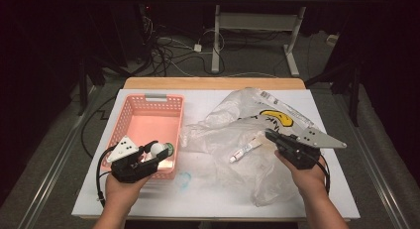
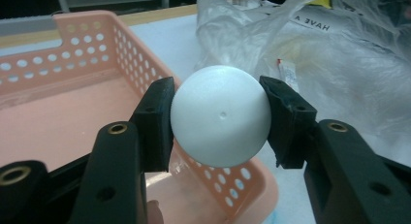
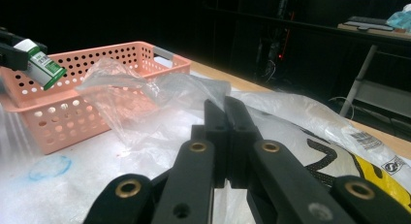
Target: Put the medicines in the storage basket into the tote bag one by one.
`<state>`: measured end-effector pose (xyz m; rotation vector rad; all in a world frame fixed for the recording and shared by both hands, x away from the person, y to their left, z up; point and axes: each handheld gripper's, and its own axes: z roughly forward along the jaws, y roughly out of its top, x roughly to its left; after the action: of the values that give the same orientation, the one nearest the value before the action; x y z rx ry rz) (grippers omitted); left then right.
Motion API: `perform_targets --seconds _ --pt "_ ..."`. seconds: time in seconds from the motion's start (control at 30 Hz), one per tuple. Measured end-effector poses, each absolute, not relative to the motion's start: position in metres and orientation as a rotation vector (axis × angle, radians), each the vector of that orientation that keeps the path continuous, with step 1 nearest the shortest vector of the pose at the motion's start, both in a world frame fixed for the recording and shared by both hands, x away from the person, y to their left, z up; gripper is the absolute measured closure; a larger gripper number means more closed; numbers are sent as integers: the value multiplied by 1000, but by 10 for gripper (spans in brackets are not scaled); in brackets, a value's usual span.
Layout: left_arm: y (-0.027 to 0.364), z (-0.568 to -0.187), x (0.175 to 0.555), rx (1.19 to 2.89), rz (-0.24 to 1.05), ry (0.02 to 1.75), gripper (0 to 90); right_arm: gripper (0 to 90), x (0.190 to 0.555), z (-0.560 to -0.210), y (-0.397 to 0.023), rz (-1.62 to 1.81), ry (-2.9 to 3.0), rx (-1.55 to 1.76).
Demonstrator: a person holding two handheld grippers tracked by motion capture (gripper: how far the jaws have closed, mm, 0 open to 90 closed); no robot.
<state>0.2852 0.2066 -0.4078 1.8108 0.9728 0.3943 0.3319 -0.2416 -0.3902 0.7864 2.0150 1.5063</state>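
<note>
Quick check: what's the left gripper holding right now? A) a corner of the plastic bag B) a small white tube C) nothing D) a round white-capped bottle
D: in the left gripper view the left gripper clamps the round white cap of a bottle above the pink basket.

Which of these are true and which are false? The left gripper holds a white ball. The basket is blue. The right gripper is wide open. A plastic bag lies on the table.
1. The left gripper holds a white ball: true.
2. The basket is blue: false, it is pink.
3. The right gripper is wide open: false, its jaws are shut together.
4. A plastic bag lies on the table: true.
</note>
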Motion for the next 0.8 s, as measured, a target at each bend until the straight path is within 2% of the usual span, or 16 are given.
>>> perform_targets --seconds 0.27,0.8 --pt "188 -401 280 1811 366 907 488 900 332 -391 -241 1503 2021 795" --pt "118 -401 302 1855 308 807 487 900 333 -390 -241 1502 2017 785"
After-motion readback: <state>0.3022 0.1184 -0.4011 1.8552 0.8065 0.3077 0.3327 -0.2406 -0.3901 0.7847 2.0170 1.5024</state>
